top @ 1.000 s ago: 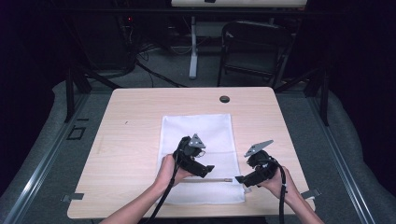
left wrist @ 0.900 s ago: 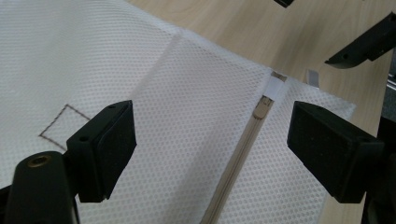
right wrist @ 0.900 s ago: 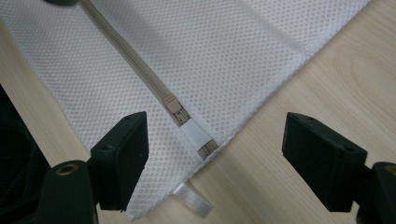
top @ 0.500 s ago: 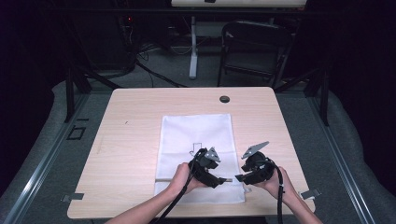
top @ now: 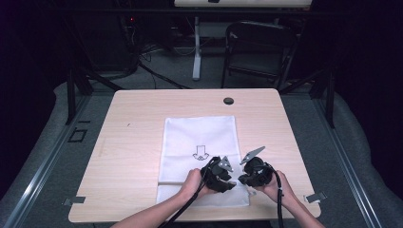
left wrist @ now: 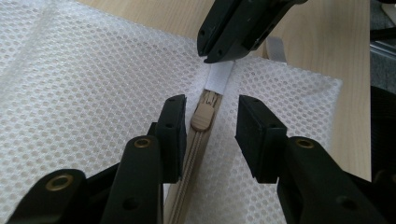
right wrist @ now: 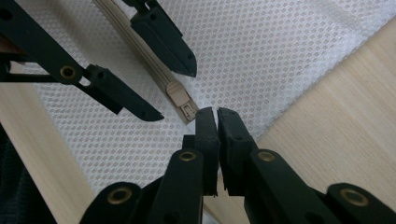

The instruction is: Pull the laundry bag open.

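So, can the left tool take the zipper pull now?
Probably yes: the zipper pull lies bare between the left tool's closing jaws, while the right tool pinches the white tab beyond.

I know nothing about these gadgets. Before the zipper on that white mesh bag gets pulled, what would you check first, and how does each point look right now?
1. Right gripper clamped on the white tab at the zipper's end: ok, jaws shut on it.
2. Zipper pull between the left gripper jaws: ok.
3. Left gripper gripping the pull: not ok; jaws have just been closing, gaps remain on both sides.
4. Mesh bag flat on the table: ok.
5. Zipper track free of snags: cannot tell.
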The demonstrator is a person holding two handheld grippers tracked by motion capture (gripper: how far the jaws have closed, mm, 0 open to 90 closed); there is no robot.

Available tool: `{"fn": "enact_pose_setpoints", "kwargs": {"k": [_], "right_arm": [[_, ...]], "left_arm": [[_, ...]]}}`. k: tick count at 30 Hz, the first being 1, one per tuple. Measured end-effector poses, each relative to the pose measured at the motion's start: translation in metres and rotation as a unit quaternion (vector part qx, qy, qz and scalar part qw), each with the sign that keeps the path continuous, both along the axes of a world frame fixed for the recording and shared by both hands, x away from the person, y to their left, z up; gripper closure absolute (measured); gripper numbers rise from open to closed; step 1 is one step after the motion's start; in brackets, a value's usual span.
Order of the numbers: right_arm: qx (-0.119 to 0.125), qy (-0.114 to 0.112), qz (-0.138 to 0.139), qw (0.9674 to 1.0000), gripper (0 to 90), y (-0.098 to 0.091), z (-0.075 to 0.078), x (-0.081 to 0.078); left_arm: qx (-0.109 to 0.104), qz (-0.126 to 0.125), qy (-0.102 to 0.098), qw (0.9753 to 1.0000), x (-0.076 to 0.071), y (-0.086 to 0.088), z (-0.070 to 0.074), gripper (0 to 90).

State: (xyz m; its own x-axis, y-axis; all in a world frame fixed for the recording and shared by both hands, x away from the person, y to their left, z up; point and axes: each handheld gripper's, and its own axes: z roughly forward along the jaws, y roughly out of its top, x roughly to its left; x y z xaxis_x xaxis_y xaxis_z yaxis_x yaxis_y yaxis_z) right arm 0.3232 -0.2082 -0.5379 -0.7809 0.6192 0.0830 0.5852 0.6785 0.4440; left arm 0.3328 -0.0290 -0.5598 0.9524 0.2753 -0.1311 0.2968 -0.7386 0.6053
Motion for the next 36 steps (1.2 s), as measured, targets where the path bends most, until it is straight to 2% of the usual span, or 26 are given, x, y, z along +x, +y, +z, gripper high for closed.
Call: {"fn": "enact_pose_setpoints", "kwargs": {"k": [3, 4, 5, 6, 8, 10, 12, 13, 16, 25, 26, 28, 31, 32, 33, 34, 36], "right_arm": [[0.001, 0.004, 0.0, 1.0, 89.5, 0.001, -0.003, 0.001], [-0.003, 0.006, 0.002, 1.0, 89.9, 0.002, -0.004, 0.001], [0.007, 0.006, -0.008, 0.9999, 90.0, 0.004, -0.008, 0.0], [-0.009, 0.014, 0.005, 0.9999, 90.0, 0.004, -0.01, 0.002], [-0.009, 0.014, 0.003, 0.9999, 90.0, 0.004, -0.011, 0.002], [-0.008, 0.017, 0.002, 0.9998, 90.0, 0.005, -0.012, 0.002], [0.008, 0.019, -0.014, 0.9997, 90.0, 0.007, -0.016, 0.001], [0.005, 0.018, -0.014, 0.9997, 90.0, 0.007, -0.016, 0.001], [0.006, 0.017, -0.018, 0.9997, 90.0, 0.005, -0.017, 0.0], [0.016, 0.028, -0.024, 0.9992, 90.0, 0.003, -0.018, 0.001], [0.007, 0.03, -0.02, 0.9993, 90.0, 0.003, -0.017, 0.002], [0.012, 0.028, -0.027, 0.9992, 90.0, 0.004, -0.018, 0.001], [0.0, 0.035, -0.019, 0.9992, 90.0, 0.003, -0.016, 0.002], [0.0, 0.035, -0.019, 0.9992, 90.0, 0.003, -0.016, 0.002], [0.01, 0.032, -0.031, 0.999, 90.0, 0.004, -0.017, 0.001], [0.001, 0.036, -0.025, 0.999, 90.0, 0.004, -0.016, 0.002], [0.002, 0.036, -0.026, 0.999, 90.0, 0.005, -0.016, 0.002]], "left_arm": [[0.005, -0.003, -0.002, 1.0, 0.001, -0.002, -0.002, 66.7], [0.0, -0.007, 0.003, 1.0, 0.001, -0.003, -0.003, 67.7], [0.002, -0.009, 0.003, 1.0, 0.002, -0.003, -0.004, 70.1], [0.006, -0.006, 0.001, 1.0, 0.001, -0.004, -0.004, 71.7], [0.01, -0.005, 0.0, 0.9999, 0.0, -0.005, -0.005, 73.5], [0.008, -0.006, 0.001, 1.0, 0.001, -0.005, -0.006, 75.9], [0.007, -0.006, -0.001, 1.0, 0.002, -0.005, -0.007, 79.0], [0.006, -0.006, 0.0, 1.0, 0.002, -0.004, -0.007, 79.6], [0.004, -0.012, -0.005, 0.9999, 0.002, -0.004, -0.008, 80.9], [0.005, -0.021, -0.002, 0.9998, 0.004, -0.004, -0.007, 81.5], [0.008, -0.021, -0.004, 0.9997, 0.004, -0.004, -0.006, 81.5], [0.008, -0.024, -0.002, 0.9997, 0.005, -0.003, -0.006, 81.6], [0.004, -0.025, -0.001, 0.9997, 0.005, -0.003, -0.006, 81.6], [0.004, -0.025, 0.001, 0.9997, 0.005, -0.002, -0.006, 81.6], [0.004, -0.025, 0.001, 0.9997, 0.005, -0.002, -0.006, 81.6], [0.008, -0.024, 0.0, 0.9997, 0.005, -0.002, -0.006, 81.6], [0.008, -0.025, 0.001, 0.9997, 0.006, -0.002, -0.005, 81.6]]}}
